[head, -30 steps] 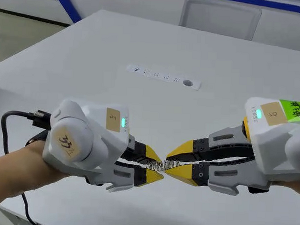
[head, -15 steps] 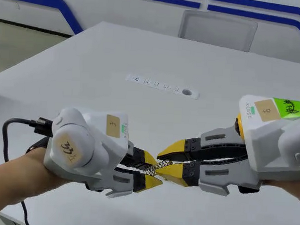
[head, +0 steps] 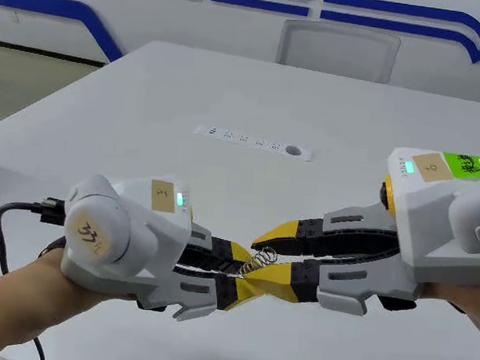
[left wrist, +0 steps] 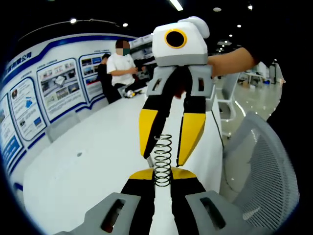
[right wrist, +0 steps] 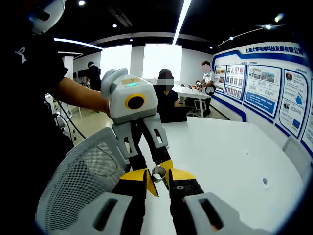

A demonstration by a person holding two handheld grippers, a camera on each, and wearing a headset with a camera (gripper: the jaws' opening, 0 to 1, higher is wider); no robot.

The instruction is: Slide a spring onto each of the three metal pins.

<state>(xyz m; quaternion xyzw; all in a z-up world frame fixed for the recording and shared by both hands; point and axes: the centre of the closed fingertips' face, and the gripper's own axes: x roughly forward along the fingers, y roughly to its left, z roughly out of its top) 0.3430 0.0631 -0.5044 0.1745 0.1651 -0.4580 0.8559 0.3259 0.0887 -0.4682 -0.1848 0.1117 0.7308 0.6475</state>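
A small metal spring [head: 258, 260] hangs in the air above the white table [head: 148, 104]. My left gripper [head: 242, 272] is shut on one end of it; in the left gripper view the spring [left wrist: 163, 157] rises straight from my left gripper [left wrist: 163, 175]. My right gripper [head: 256, 265] faces it tip to tip, open, its yellow fingers [left wrist: 146, 129] flanking the spring's free end. In the right gripper view the spring [right wrist: 158, 173] appears end-on as a ring just above my right gripper [right wrist: 159, 179]. No pin is visible.
A white power strip [head: 253, 142] lies mid-table, with a grey chair [head: 337, 49] at the far side. A black cable [head: 15, 210] trails from the left gripper. A mesh chair [left wrist: 264, 166] stands close by, and people stand in the background.
The two grippers have closed the gap between them. The right gripper's jaws now reach around the spring's free end, and the spring has tilted upward.
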